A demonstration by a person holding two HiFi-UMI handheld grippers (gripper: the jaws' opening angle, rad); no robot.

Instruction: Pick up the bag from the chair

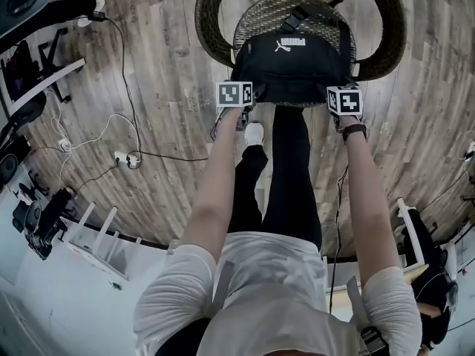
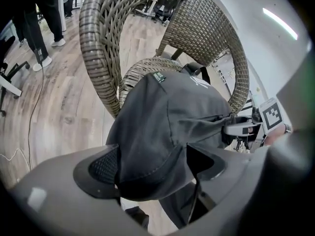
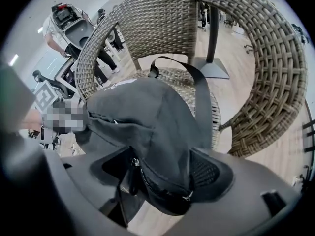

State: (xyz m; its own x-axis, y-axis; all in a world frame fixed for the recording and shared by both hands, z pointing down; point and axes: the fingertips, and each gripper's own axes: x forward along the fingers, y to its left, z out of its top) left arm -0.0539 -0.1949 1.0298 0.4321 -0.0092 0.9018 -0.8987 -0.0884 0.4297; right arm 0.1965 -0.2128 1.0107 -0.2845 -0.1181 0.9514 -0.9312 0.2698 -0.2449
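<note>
Only gripper views show the jaws spread, seemingly loose, around the bag [image 2: 167, 122].

The bag [image 1: 291, 65] on the chair [image 1: 213, 24] was matt black cloth with stitched seams, a smooth webbing strap [image 3: 202, 97] and a shiny metal zip pull [image 3: 188, 197]. The chair was rough grey-brown woven wicker. Under the chair, the floor [image 1: 148, 162] was grained wood planks, dull. The left gripper [image 2: 153, 163] was smooth matt grey plastic, its pads [image 2: 101, 167] black and mesh-textured.
</note>
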